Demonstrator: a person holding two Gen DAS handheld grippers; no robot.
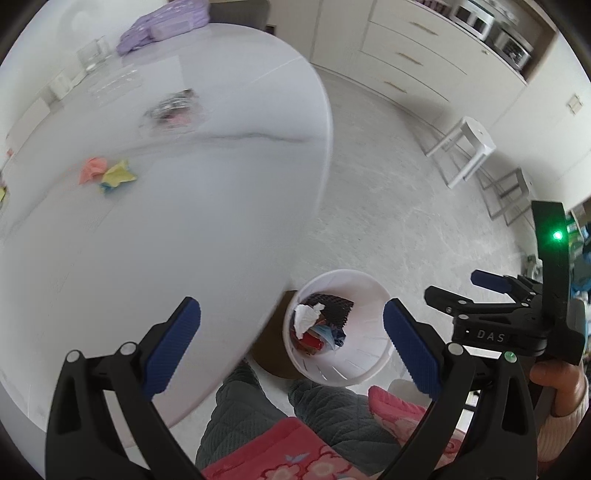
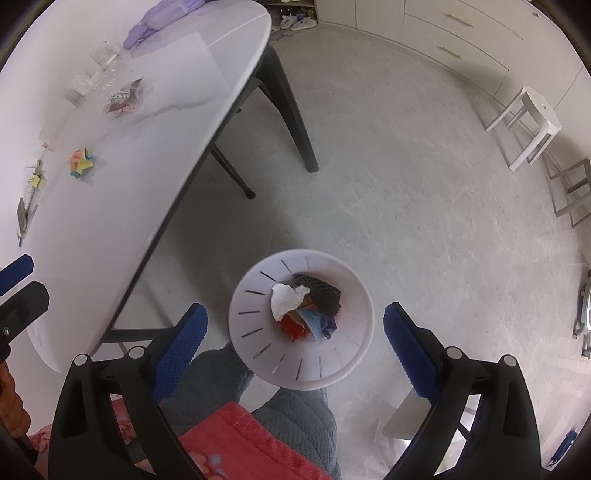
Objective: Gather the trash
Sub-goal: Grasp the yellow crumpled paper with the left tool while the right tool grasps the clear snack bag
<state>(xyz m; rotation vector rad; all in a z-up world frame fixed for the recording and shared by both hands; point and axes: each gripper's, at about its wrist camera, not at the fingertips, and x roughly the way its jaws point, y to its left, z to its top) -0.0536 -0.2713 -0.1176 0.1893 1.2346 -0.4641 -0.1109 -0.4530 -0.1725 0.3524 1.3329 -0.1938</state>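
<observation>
A white waste bin (image 1: 364,363) (image 2: 255,291) stands on the floor beside the table and holds a white tissue (image 2: 286,299), dark mesh and coloured wrappers. My left gripper (image 1: 291,341) is open and empty, over the table's edge and the bin. My right gripper (image 2: 293,339) is open and empty above the bin; it also shows in the left wrist view (image 1: 458,288). Crumpled pink and yellow paper (image 1: 105,173) (image 2: 82,162) lies on the white table (image 1: 184,229) (image 2: 129,155). A clear packet with dark contents (image 1: 173,110) (image 2: 123,98) lies farther back.
A purple bag (image 1: 162,26) and clear glasses (image 1: 94,53) sit at the table's far end. White stools (image 1: 465,147) (image 2: 528,125) stand by the cabinets (image 1: 406,55). The person's legs and pink apron (image 2: 229,439) are below the grippers. Black table legs (image 2: 295,122) stand on the floor.
</observation>
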